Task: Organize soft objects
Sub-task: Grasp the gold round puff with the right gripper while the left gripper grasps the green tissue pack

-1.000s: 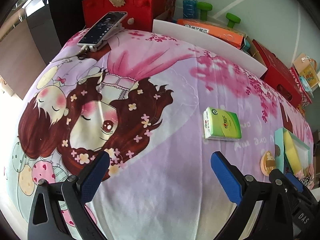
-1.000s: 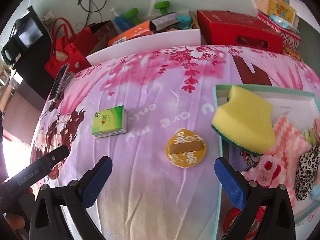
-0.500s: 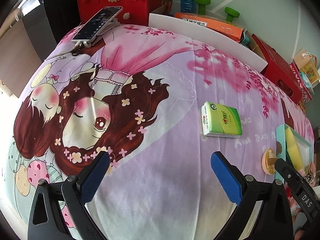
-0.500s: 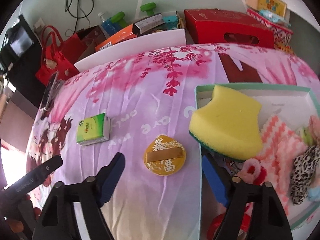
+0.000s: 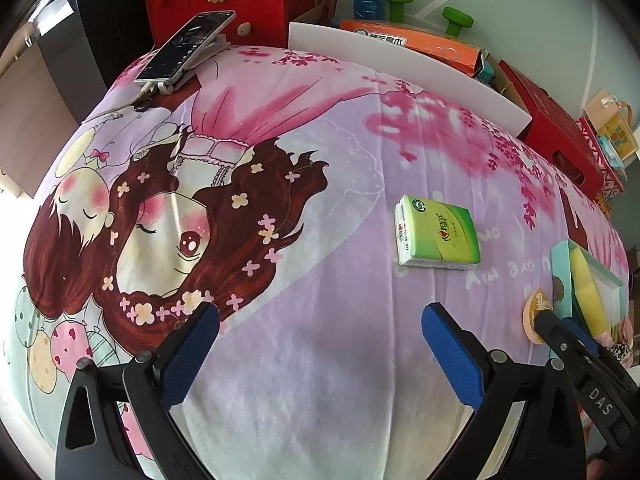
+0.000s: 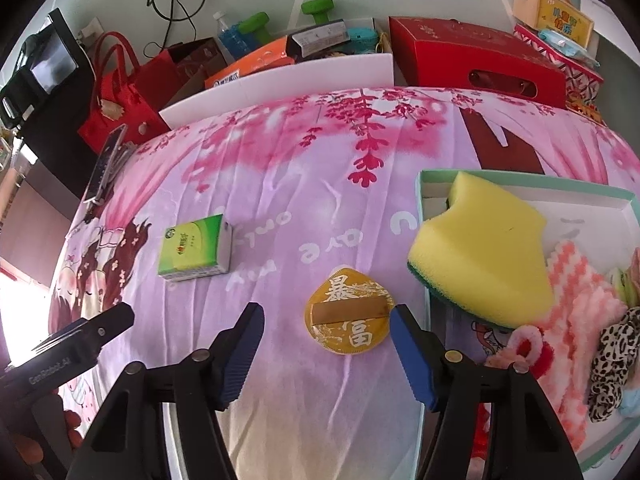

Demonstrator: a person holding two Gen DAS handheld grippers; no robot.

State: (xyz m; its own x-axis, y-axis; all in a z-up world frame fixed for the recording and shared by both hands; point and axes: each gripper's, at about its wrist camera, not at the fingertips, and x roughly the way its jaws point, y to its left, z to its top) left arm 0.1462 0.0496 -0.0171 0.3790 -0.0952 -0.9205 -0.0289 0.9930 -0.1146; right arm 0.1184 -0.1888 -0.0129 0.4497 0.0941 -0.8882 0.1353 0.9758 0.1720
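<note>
A green tissue pack (image 5: pixel 438 233) lies on the cartoon blanket, also in the right wrist view (image 6: pixel 196 248). A round gold powder puff (image 6: pixel 349 318) lies just ahead of my right gripper (image 6: pixel 326 334), which is open and empty, its jaws either side of the puff's near edge. A teal-rimmed box (image 6: pixel 528 178) on the right holds a yellow sponge (image 6: pixel 484 244), a pink cloth (image 6: pixel 580 284) and hair ties (image 6: pixel 612 356). My left gripper (image 5: pixel 320 332) is open and empty, well short of the tissue pack.
A phone on a stand (image 5: pixel 186 46) sits at the blanket's far left. A white board (image 6: pixel 280 88), red bags (image 5: pixel 240 0), a red box (image 6: pixel 476 64), an orange box and green dumbbells line the far edge.
My right gripper has moved forward and left toward the gold puff and its jaws have narrowed. The left gripper has risen slightly and stays open.
</note>
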